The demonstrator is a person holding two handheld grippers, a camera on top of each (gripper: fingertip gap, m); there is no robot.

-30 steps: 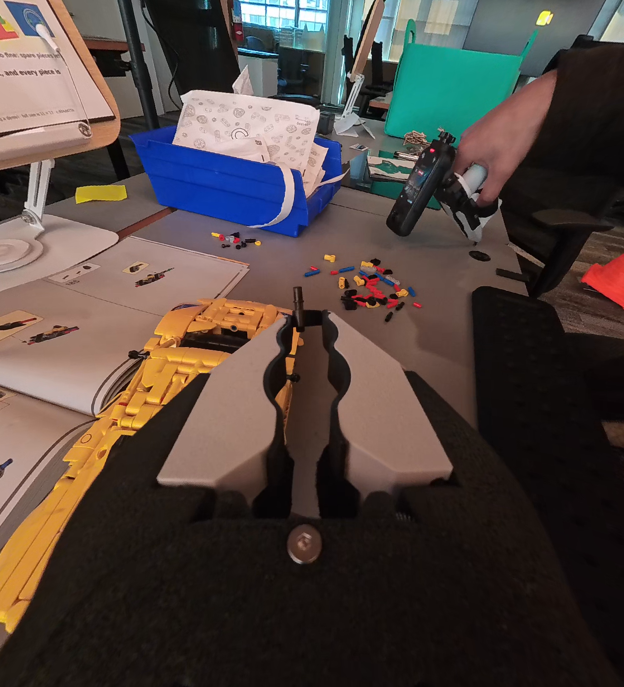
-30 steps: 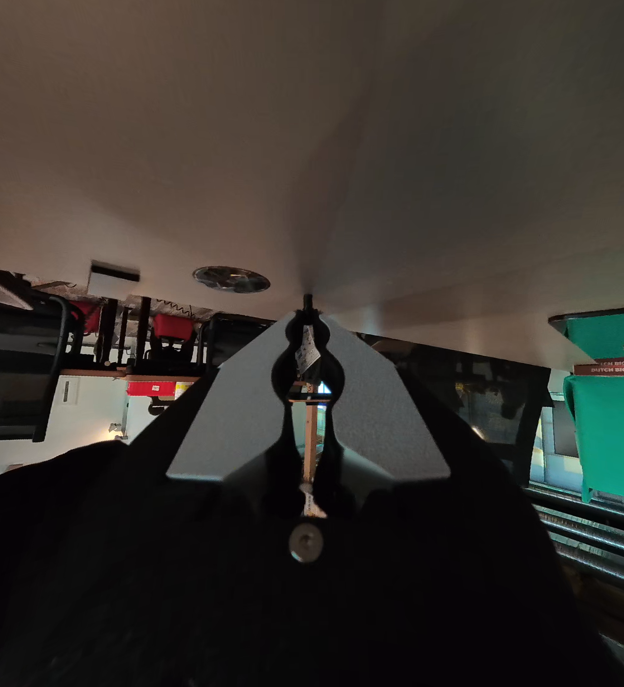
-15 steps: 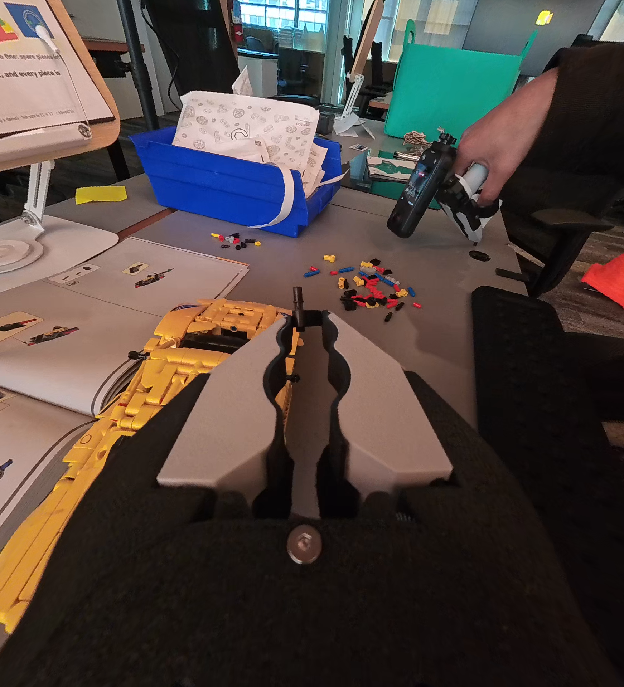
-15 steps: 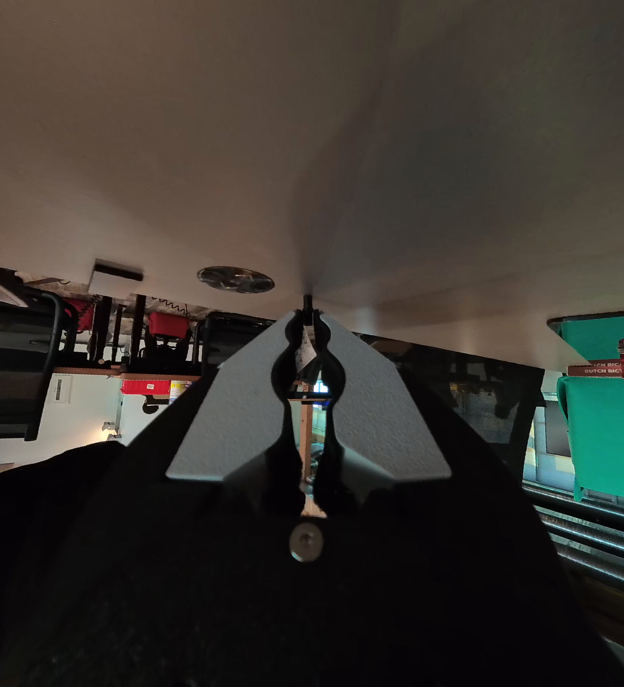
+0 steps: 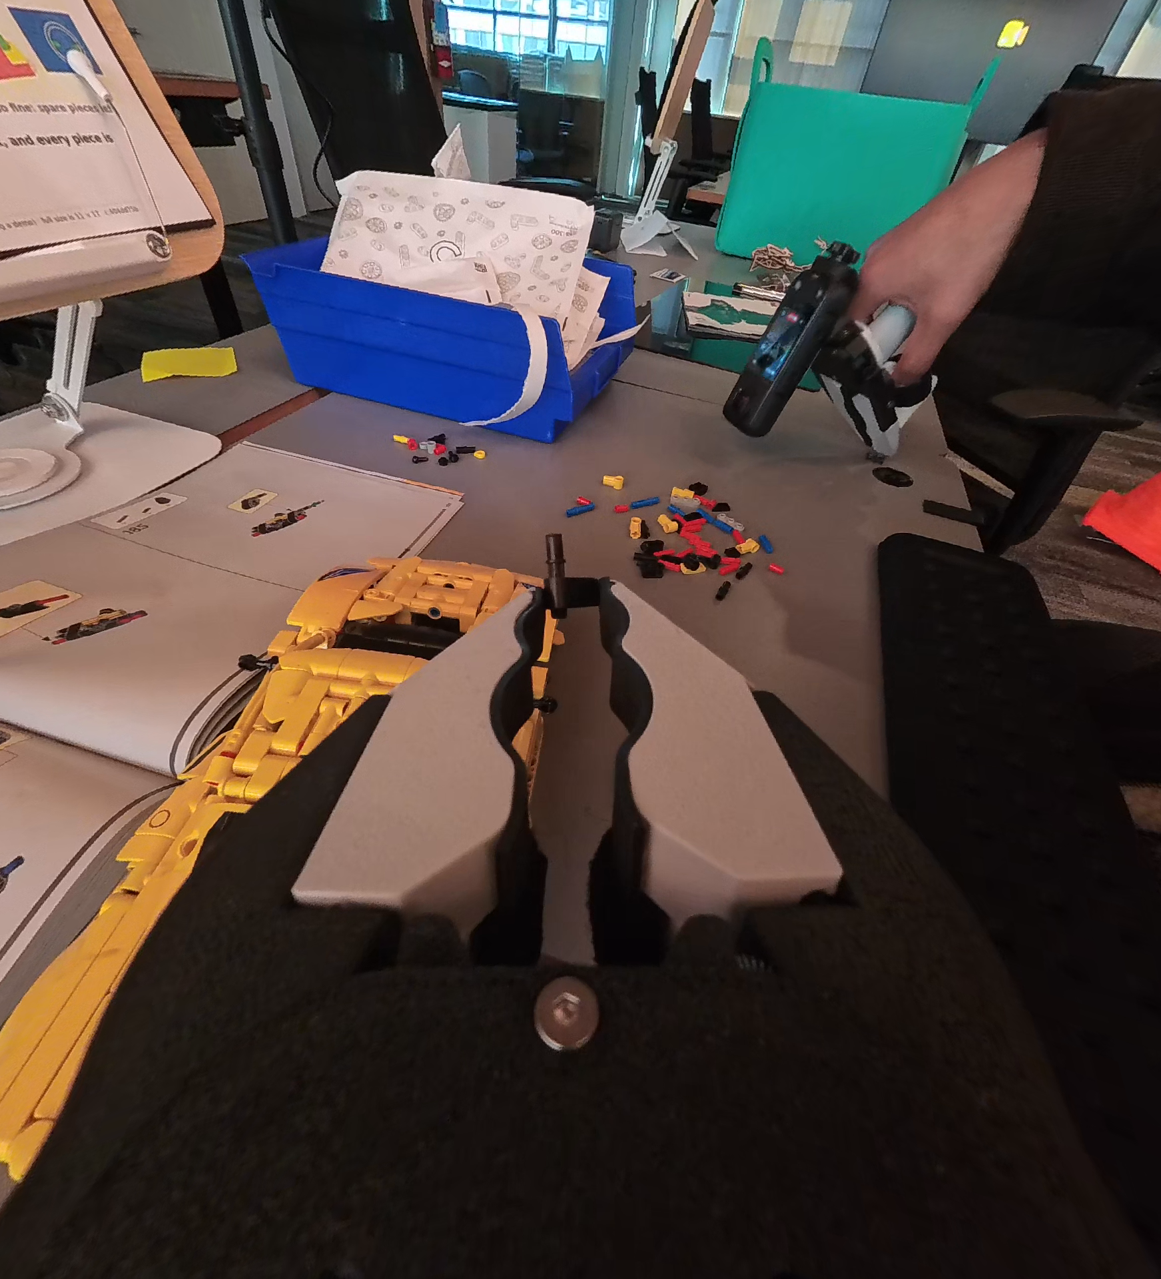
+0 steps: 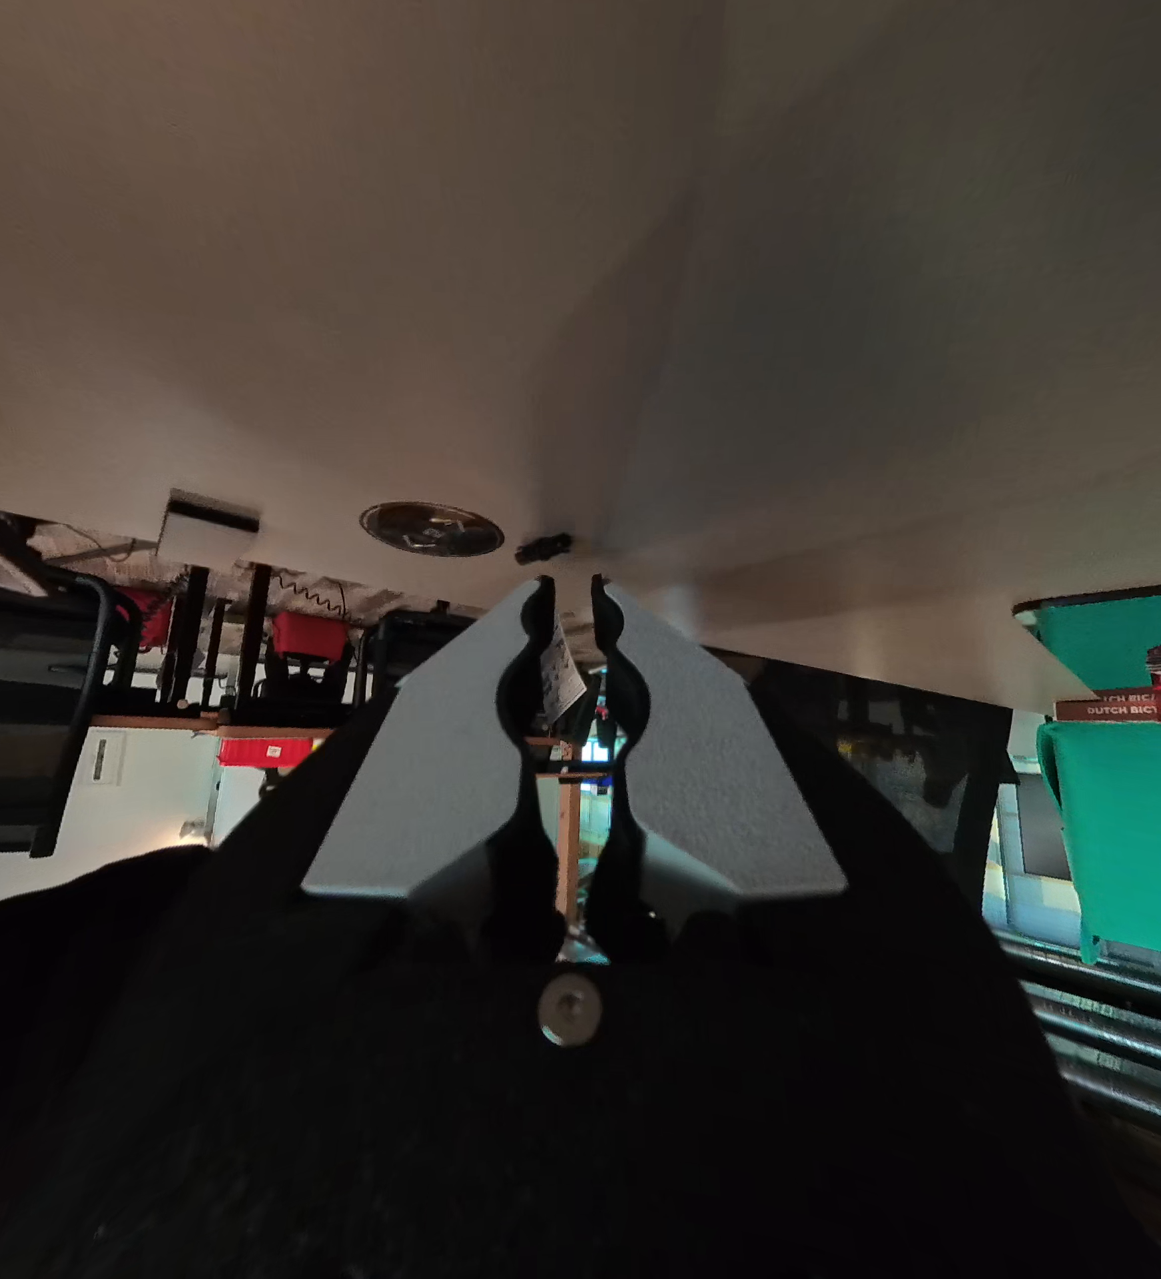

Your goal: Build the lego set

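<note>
Letting go: right gripper parts over a small black pin

Lying free on the bench (image 6: 563,277), a small black pin (image 6: 543,548) sits just past the tips of the right gripper (image 6: 572,585), whose jaws now stand apart with a clear gap between them. Half a second ago those jaws were pressed together with a dark piece sticking out from the tips — now the piece is loose on the surface and touches neither finger. This view is upside down, the bench filling the upper half, and a round dark disc (image 6: 432,529) rests on it close to the pin.

The left gripper (image 5: 574,588) is unchanged from the earlier frames: it clamps a black connector piece (image 5: 556,574) at its tips, one peg standing upright above the fingers. It hovers above the rear of the yellow lego car (image 5: 328,685), which lies partly on the open instruction booklet (image 5: 114,623).

Beyond, a scatter of loose pieces (image 5: 695,533) in red, blue, yellow and black lies on the grey surface, with a smaller cluster (image 5: 435,448) near the blue bin (image 5: 425,353) holding white paper bags. Farther right, a person's hand (image 5: 937,277) holds the right gripper tipped down to the bench, in much the same place as before.
</note>
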